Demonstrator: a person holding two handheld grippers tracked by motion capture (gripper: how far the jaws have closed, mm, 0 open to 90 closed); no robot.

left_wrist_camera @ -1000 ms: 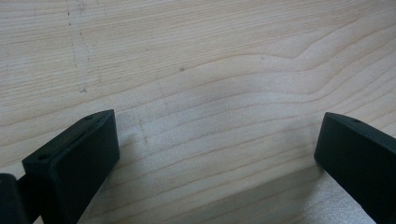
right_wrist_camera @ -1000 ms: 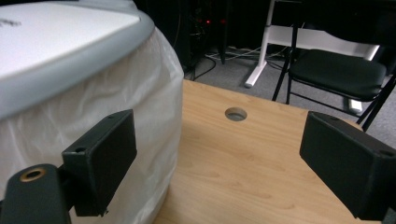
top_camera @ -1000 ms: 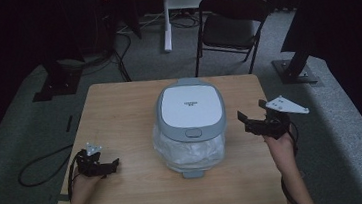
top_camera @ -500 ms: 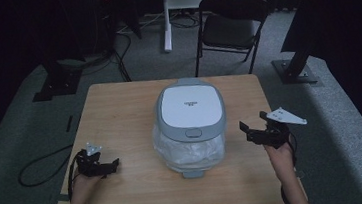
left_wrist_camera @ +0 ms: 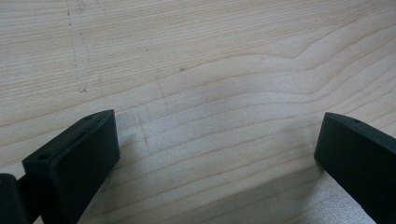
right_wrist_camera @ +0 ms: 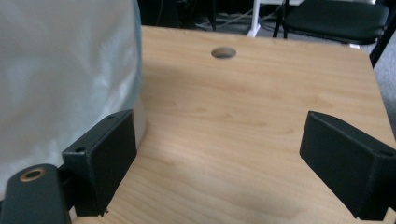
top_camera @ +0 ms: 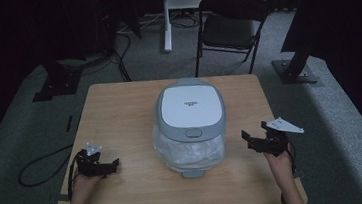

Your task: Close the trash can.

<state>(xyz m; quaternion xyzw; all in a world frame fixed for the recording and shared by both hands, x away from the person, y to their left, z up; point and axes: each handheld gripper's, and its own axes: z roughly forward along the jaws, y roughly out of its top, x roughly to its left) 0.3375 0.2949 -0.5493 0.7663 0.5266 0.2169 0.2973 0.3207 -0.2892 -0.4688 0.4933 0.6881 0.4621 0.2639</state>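
Dim grey carpet surrounds our wooden table (top_camera: 119, 108), with a black folding chair (top_camera: 232, 24) beyond its far edge. We see the lidded white-and-grey bin (top_camera: 190, 116), lined with a clear plastic bag (top_camera: 189, 151), standing at the table's middle. Our left gripper (top_camera: 106, 167) sits near the front-left corner, jaws spread wide over bare wood — nothing held. Our right gripper (top_camera: 254, 142) hovers just right of the bin, jaws likewise apart, the bag (right_wrist_camera: 60, 79) beside its one jaw.

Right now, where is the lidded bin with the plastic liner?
In the high view the bin stands at the middle of the wooden table, between the left gripper and the right gripper, touching neither.
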